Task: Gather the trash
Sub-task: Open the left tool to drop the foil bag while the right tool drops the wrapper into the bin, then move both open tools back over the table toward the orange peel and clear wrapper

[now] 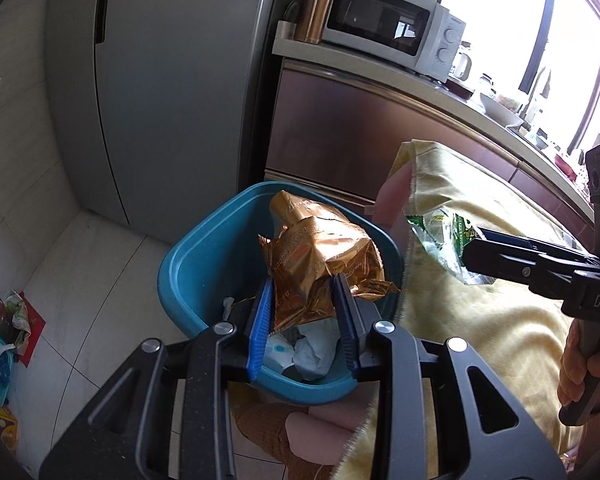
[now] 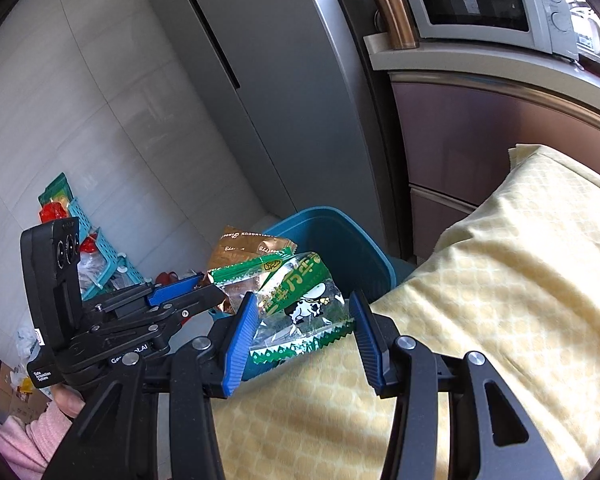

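My left gripper [image 1: 304, 312] is shut on a crumpled gold foil wrapper [image 1: 324, 256], held just above the blue trash bin [image 1: 196, 272]. White crumpled wrappers lie inside the bin. In the right wrist view my right gripper [image 2: 302, 336] is shut on a green and clear snack wrapper [image 2: 300, 292] with a cow print, over the edge of a yellow cloth and close to the bin [image 2: 340, 240]. The left gripper [image 2: 204, 286] with the gold wrapper [image 2: 240, 248] shows just left of it. From the left wrist, the right gripper [image 1: 470, 246] and its green wrapper [image 1: 440, 232] sit right of the bin.
A yellow quilted cloth [image 2: 500, 280] covers the surface on the right. A grey fridge [image 1: 172, 80] stands behind the bin, beside a counter with a microwave [image 1: 388, 28] and a copper tumbler [image 1: 316, 8]. More wrappers and a teal basket [image 2: 96, 240] lie on the tiled floor at the left.
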`<action>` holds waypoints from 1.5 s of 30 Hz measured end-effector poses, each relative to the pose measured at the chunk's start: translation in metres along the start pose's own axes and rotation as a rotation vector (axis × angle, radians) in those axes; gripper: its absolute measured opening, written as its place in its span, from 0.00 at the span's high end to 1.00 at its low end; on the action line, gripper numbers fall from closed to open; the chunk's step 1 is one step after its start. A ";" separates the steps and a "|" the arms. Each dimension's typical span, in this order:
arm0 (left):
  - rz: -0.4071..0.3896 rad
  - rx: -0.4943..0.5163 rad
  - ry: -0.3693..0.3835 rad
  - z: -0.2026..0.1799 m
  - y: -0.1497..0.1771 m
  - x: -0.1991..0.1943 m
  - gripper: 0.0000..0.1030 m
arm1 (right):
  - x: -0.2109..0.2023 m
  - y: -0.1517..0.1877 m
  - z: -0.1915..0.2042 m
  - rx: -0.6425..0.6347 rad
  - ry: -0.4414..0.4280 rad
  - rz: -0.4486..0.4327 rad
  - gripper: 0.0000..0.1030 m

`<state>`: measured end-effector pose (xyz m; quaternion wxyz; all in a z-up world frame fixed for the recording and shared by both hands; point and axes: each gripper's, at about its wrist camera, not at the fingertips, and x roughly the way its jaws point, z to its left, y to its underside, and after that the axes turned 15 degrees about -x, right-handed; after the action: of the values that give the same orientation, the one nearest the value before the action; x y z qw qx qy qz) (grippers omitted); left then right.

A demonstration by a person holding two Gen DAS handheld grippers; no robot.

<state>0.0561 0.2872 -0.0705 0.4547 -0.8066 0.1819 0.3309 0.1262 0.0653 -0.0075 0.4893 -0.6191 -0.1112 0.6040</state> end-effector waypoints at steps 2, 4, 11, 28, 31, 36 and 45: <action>0.009 -0.008 -0.009 0.002 0.000 0.006 0.70 | 0.008 -0.002 0.001 -0.001 -0.003 0.015 0.56; 0.020 -0.017 -0.018 0.004 -0.001 0.014 0.70 | 0.015 -0.003 0.002 -0.004 -0.004 0.027 0.56; 0.045 -0.032 -0.053 0.010 -0.002 0.035 0.70 | 0.036 -0.008 0.006 -0.013 -0.011 0.071 0.56; 0.113 -0.087 -0.073 0.024 0.008 0.081 0.61 | 0.050 -0.003 -0.005 0.061 -0.019 0.086 0.48; 0.113 -0.092 -0.072 0.025 0.008 0.082 0.60 | 0.046 -0.002 -0.007 0.066 -0.017 0.075 0.48; 0.105 -0.098 -0.076 0.027 0.009 0.078 0.60 | 0.038 0.004 -0.009 0.075 -0.017 0.059 0.48; 0.073 -0.085 -0.054 0.022 0.010 0.059 0.60 | 0.013 0.014 -0.014 0.086 -0.027 0.019 0.48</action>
<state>0.0840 0.3016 -0.1259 0.4122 -0.8089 0.1848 0.3762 0.1347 0.0609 -0.0293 0.5080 -0.5904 -0.0857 0.6213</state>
